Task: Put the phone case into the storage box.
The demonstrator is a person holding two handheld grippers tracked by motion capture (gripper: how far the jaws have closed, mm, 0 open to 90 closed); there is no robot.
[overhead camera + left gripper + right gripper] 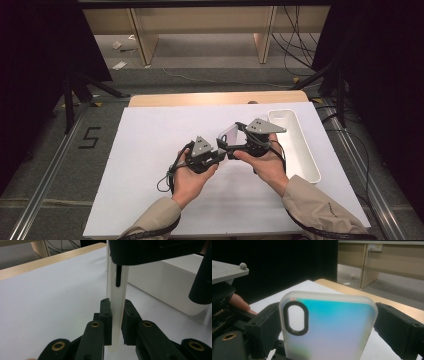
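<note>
"5" on the floor (90,137)

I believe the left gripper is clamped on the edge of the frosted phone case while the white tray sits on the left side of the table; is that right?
Not quite: the white tray sits on the right side of the table, as the high view shows. The rest holds: the left gripper is clamped on the edge of the frosted phone case.

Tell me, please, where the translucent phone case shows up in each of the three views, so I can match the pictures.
High view: the phone case stands on edge at table centre, between the two grippers.
Left gripper view: seen edge-on, a pale vertical strip at centre, clamped in the left gripper.
Right gripper view: its broad back with the oval camera cutout at lower centre, between the right gripper jaws.
Shared landmark: the white sheet on the table.
</note>
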